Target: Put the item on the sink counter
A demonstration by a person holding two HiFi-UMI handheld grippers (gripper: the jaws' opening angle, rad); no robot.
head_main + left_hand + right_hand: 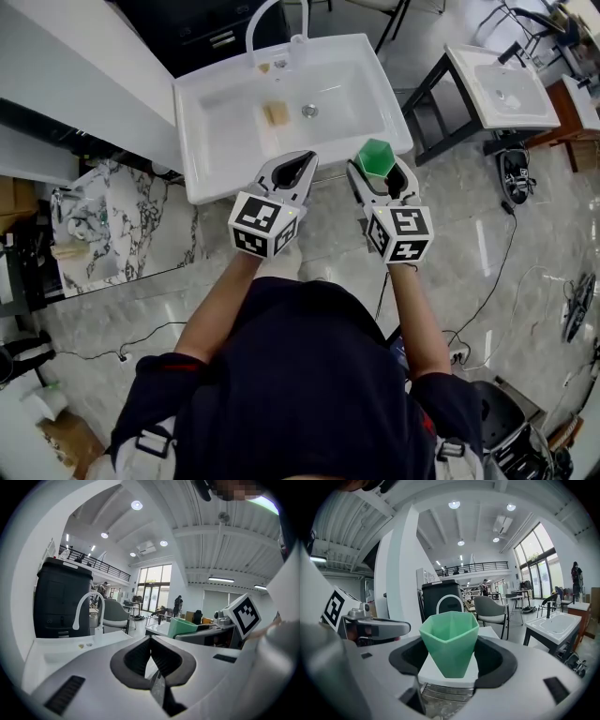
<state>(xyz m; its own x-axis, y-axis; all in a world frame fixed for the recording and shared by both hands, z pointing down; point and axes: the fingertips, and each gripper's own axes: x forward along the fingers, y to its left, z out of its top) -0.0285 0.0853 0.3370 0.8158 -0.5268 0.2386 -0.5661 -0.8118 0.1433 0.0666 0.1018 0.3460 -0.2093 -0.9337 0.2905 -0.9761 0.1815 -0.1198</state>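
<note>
Right gripper view shows your right gripper (452,662) with its two jaws clamped on the pale green faceted plastic cup (449,632). The cup stands upright with its mouth up and is gripped at its lower half. A white flat surface lies just under its base, but you cannot tell from here whether the base touches it.

In the head view this surface is the front right corner of the white ceramic sink (394,117), and the cup sits at the very edge of the rim, near the floor side. Your left gripper (151,643) has its jaws pressed together with nothing between them, and it waits beside the right one at the front rim.

In my judgement the carrying is almost finished. What is left is to bring the cup a little more onto the rim, set it down, and open the jaws.
</note>
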